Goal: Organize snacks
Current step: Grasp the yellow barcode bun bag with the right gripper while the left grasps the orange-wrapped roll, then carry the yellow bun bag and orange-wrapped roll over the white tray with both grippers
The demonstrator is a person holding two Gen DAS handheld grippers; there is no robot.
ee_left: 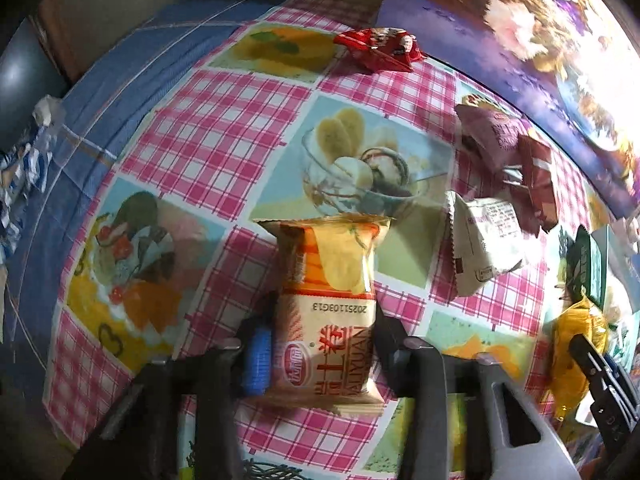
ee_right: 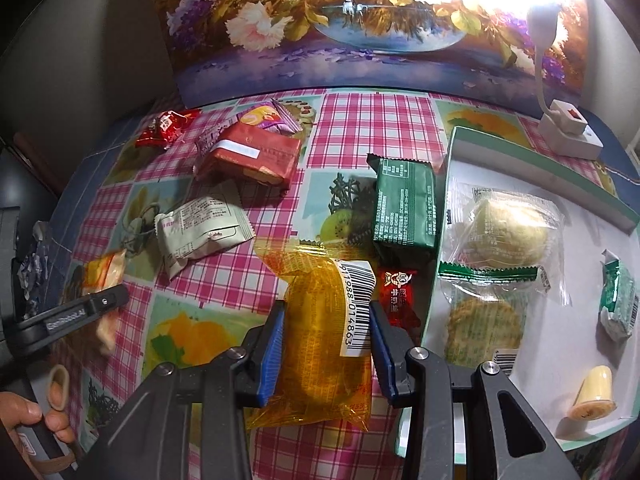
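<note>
The right gripper is clamping its blue pads on an amber cellophane snack pack, a see-through wrapper with a round golden cake inside and a white barcode label running along its right edge. The pack is hanging over the pink checked tablecloth, just left of the white tray.

The left gripper is standing with its jaws around a cream and orange roll-biscuit packet; the packet is sitting between the pads, though whether they are pressing on it I cannot tell. It is a glossy pillow pack with a red round logo, red lettering and a printed date code, well left of the tray.

The right wrist view is giving us the tray itself, holding two clear-wrapped pale cakes, a green packet and a small yellow cylinder. Just left of the tray a dark green packet and a small red candy are lying; further left, a white packet and a red box-shaped pack. A hand is showing at the lower left corner.

The left wrist view alone is showing the blue cloth beyond the tablecloth's far edge and a red wrapper by the floral picture.
</note>
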